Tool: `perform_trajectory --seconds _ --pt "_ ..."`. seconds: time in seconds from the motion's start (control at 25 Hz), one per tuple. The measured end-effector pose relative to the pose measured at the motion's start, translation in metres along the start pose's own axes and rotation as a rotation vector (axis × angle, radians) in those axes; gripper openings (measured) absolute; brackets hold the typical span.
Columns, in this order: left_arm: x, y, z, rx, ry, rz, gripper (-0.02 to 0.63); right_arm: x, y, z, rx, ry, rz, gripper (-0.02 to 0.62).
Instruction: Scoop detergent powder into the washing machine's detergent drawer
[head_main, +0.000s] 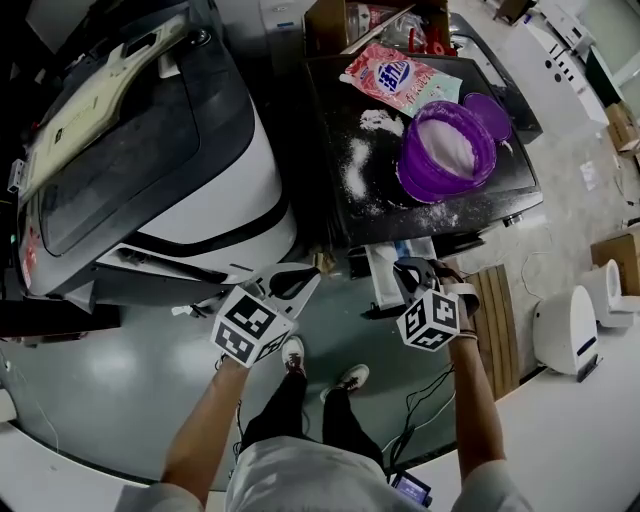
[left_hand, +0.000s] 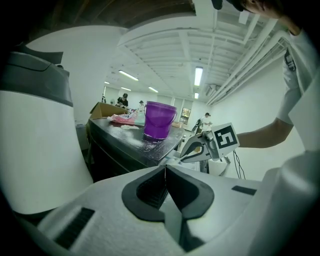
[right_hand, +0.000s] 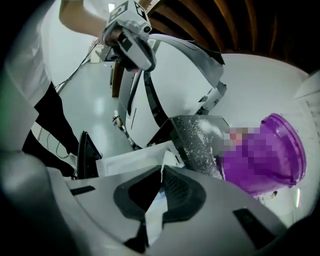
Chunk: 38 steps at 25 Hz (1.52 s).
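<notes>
1. Just beyond the tips of the right gripper (right_hand: 161, 170), a white plastic detergent drawer (right_hand: 131, 159) stands pulled out from under the front edge of the black, powder-speckled machine top (right_hand: 197, 132). These jaws are pressed together with nothing between them.
2. The left gripper (left_hand: 165, 169) likewise has its jaws shut tip to tip and empty. Ahead of them and higher sits the round purple plastic tub (left_hand: 159, 120), and off to their right the right gripper hovers by the drawer.
3. The step in hand looks like the very start of scooping: the drawer is open and ready, but neither gripper carries any powder.
4. The next move calls for one pair of jaws to open and rise to the tub, which lies beyond and above both. They would need a scoop, and none shows in any view. The powder must then come back down to the drawer without adding to the spilled white powder (head_main: 355, 170) on the top.
5. Only the head view shows the fine white detergent powder (head_main: 447, 145) filling the tub. It also shows the flat purple lid (head_main: 487, 113) beside the tub, the pink detergent bag (head_main: 400, 78) farther off, and the white-and-grey washing machine (head_main: 200, 190) out to the left of the left jaws. Only the right gripper view shows the drawer up close.
</notes>
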<state>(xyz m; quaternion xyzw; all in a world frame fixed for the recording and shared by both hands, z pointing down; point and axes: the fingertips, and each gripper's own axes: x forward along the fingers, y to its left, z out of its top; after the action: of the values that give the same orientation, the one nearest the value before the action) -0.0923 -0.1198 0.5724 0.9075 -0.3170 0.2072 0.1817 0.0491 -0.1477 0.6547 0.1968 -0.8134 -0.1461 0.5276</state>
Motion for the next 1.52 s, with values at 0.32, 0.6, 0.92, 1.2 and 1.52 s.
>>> perform_trajectory --seconds 0.32,0.6,0.92,1.2,1.52 --pt "-0.005 -0.008 -0.003 0.033 0.005 0.013 0.011 -0.002 -0.001 0.002 -0.234 0.051 -0.068 0.002" --pt "-0.015 -0.017 -0.004 0.059 -0.006 0.027 0.012 -0.007 0.000 0.007 -0.382 0.059 -0.147 0.002" --pt "-0.027 -0.029 -0.012 0.063 -0.023 0.045 0.011 -0.013 0.003 0.010 -0.550 0.066 -0.251 0.002" --pt "-0.032 -0.043 -0.020 0.066 -0.023 0.047 0.011 -0.020 0.005 0.012 -0.568 0.060 -0.292 0.002" --pt "-0.039 -0.048 -0.026 0.052 -0.016 0.056 0.011 -0.022 0.012 0.010 -0.487 0.050 -0.229 0.002"
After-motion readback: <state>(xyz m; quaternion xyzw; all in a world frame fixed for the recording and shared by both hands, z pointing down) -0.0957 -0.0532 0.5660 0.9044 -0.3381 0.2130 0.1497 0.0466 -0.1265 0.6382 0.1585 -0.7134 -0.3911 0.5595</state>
